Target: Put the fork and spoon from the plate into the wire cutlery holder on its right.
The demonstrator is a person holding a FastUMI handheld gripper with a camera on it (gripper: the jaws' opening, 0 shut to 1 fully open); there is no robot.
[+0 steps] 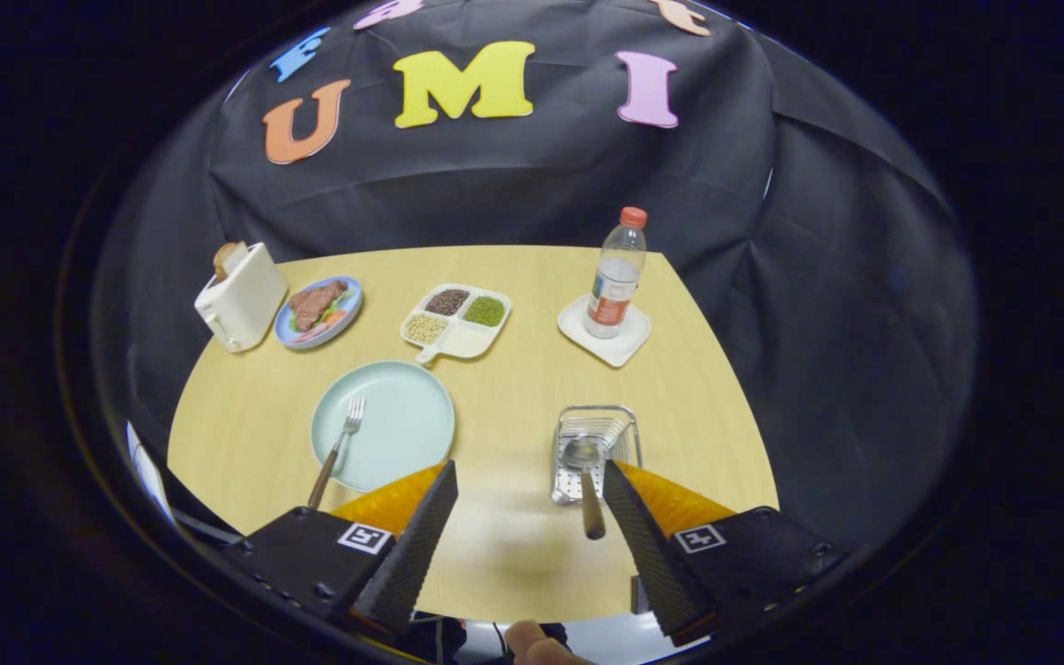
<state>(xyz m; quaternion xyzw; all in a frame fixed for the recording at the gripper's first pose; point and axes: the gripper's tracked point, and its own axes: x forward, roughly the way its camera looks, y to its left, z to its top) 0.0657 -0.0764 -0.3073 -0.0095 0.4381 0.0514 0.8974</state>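
The claw (527, 480) is held released above the wooden table (513, 388), its fingers spread wide with nothing gripped between them. Just ahead of the right finger the wire cutlery holder (596, 451) is seen with the spoon (586, 480) laid in it, bowl inside and handle sticking back out between the fingers, while the fork (338, 448) is left on the pale green plate (384, 436) just ahead of the left finger. Further beyond, a toaster (241, 296), a plate of food (319, 310), a divided tray of beans (455, 319) and a water bottle (616, 272) on a white coaster (606, 337) are set; the bottle's label cannot be read.
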